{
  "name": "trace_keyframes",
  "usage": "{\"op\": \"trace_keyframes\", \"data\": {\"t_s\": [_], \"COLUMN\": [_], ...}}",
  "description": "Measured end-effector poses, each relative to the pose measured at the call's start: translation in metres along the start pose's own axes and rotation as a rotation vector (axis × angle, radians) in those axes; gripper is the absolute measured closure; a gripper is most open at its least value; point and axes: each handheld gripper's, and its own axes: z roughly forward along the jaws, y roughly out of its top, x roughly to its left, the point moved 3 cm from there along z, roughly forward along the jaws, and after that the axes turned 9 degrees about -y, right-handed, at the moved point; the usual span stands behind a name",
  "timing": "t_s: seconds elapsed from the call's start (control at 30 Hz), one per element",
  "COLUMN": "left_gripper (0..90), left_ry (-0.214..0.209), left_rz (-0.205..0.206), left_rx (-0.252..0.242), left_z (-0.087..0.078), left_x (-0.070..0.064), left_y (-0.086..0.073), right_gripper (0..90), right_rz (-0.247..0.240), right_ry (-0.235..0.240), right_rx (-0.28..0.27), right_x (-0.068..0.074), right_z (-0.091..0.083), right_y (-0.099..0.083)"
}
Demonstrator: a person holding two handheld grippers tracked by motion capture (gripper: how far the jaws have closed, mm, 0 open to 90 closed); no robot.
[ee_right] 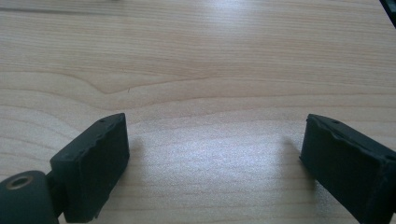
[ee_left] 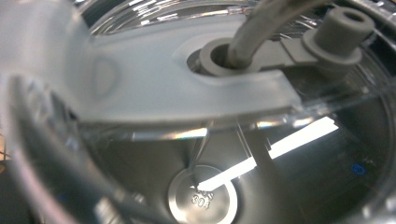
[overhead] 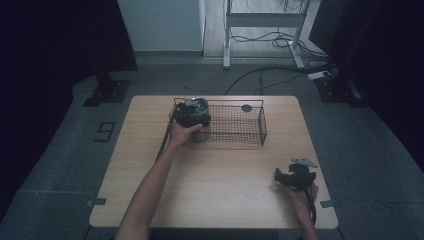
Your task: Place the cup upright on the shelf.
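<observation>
The left gripper (overhead: pixel 192 114) holds a lidded steel cup (ee_left: pixel 205 196) over the wire basket (overhead: pixel 235 125), jaw state indiscernible, release pending; the right gripper (overhead: pixel 296 176) rests released on the bench (overhead: pixel 220 190).

Two bare forearms with no sleeves show in the high view, each hand gripping a black, blocky handheld gripper. The left gripper (overhead: pixel 192 114), at the left end of the wire basket (overhead: pixel 252 134), is a dark boxy body with a black cable trailing from it, and the right gripper (overhead: pixel 290 176), well apart from the basket, carries a grey three-cornered plate on top. In the right gripper view its two jaws are thick black rectangular pads with rough, chipped edges, and a round black fitting with a brass-coloured hole sits beside one pad.
</observation>
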Motion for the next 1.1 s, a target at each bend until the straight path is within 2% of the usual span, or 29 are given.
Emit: {"op": "trace_keyframes", "data": {"t_s": [0.1, 0.27, 0.37, 0.5, 0.7, 0.83, 0.97, 1.1], "left_gripper": [0.0, 0.0, 0.0, 0.0, 0.0, 0.0, 0.0, 0.8], "left_ry": [-0.022, -0.003, 0.027, 0.026, 0.032, 0.029, 0.015, 0.016], "left_rz": [0.005, 0.002, 0.040, 0.050, 0.048, 0.053, 0.047, 0.067], "left_rx": [-0.014, -0.029, -0.055, -0.077, -0.078, -0.074, -0.076, -0.070], "left_z": [-0.005, -0.012, -0.020, -0.032, -0.048, -0.055, -0.068, -0.078], "left_x": [-0.003, -0.004, -0.006, -0.010, -0.015, -0.017, -0.020, -0.027], "left_y": [0.002, 0.005, 0.005, 0.006, 0.005, 0.002, -0.009, -0.021], "right_gripper": [7.6, 7.7, 7.7, 7.6, 7.7, 7.7, 7.7, 7.7], "right_rz": [0.000, 0.001, 0.001, 0.001, 0.001, 0.001, 0.001, 0.003], "right_ry": [0.000, 0.000, 0.000, 0.000, 0.000, 0.000, 0.000, 0.000], "right_rx": [0.000, 0.000, 0.000, 0.000, 0.000, 0.001, 0.001, 0.002], "right_x": [0.000, 0.000, 0.000, 0.000, 0.000, 0.000, 0.000, 0.000], "right_z": [0.000, 0.000, 0.000, 0.000, 0.000, 0.000, 0.000, 0.000], "right_y": [0.000, 0.000, 0.000, 0.000, 0.000, 0.000, 0.000, 0.000]}}
